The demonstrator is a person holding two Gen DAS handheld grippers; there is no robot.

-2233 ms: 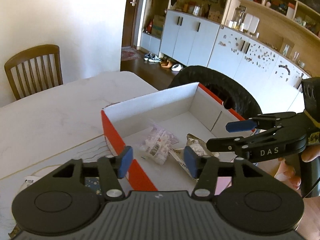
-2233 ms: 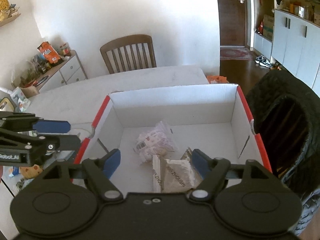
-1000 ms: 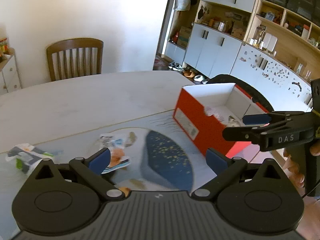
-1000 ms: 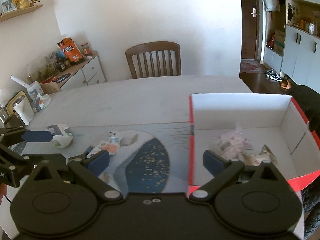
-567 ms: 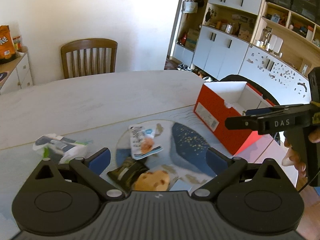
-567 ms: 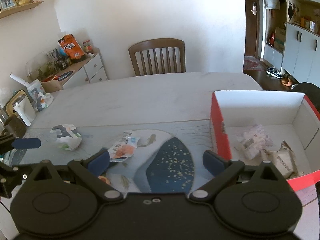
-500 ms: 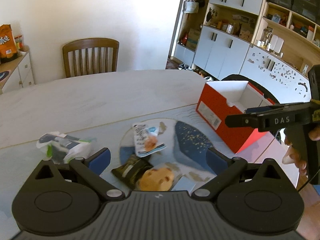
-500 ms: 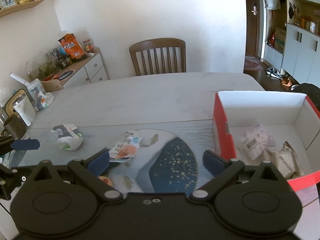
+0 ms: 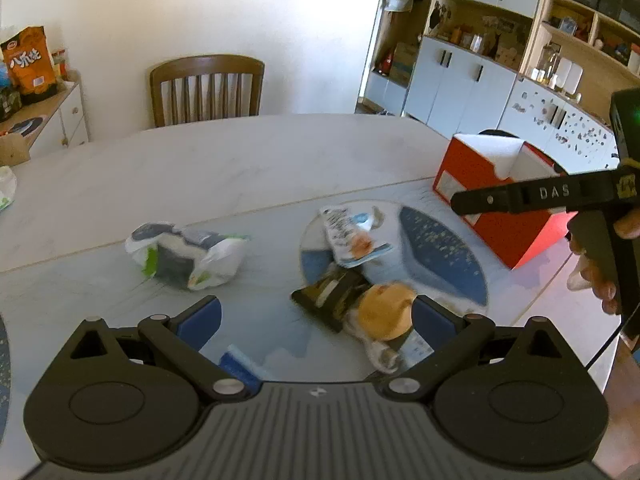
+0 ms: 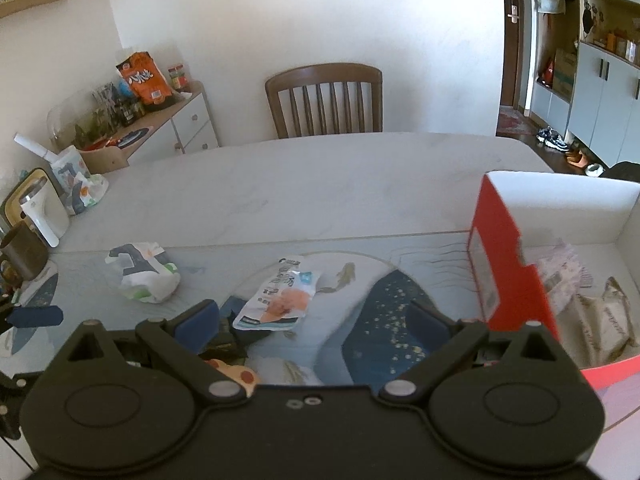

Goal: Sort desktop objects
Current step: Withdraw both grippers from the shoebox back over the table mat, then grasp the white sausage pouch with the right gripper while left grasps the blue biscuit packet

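Jaws on yr left gripper [image 9: 316, 320] are standing wide apart w/ nothing between the pads, hovering over the mat [image 9: 440, 248]. Just ahead of the right-hand pad a dark snack pack [image 9: 334, 298] is lying flat, touching a round orange-brown pastry [image 9: 384, 316] that is sitting right against that pad's inner side. Further ahead, approx on the jaw centreline, a white-and-blue pouch [image 9: 352, 236] w/ an orange picture is resting on the mat's pale circle. Ahead-left of the left-hand pad a crumpled white-green bag [image 9: 188, 254] is lying well apart from the other wrappers. A small blue item [image 9: 240, 364] is showing close in, between the pads and near the gripper body; can't tell what it is.

Yr right gripper [image 10: 316, 324] is also spread wide and holding nothing. From its cam the white-and-blue pouch [image 10: 280, 296] is lying just ahead, between the jaw lines but nearer the left-hand pad; the crumpled bag [image 10: 142, 272] is sitting out past the left pad. The red box [image 10: 508, 280] is standing to the right of the right-hand pad, open top, w/ a clear crinkly packet [image 10: 564, 272] and a beige wrapper [image 10: 600, 324] inside, touching each other. In the left cam yr right gripper [image 9: 460, 204] is reaching across in front of the red box [image 9: 500, 224], seen side-on.

Table [image 10: 320, 184] beyond the mat is pale marble; a wooden chair [image 10: 324, 100] is standing at its far edge.
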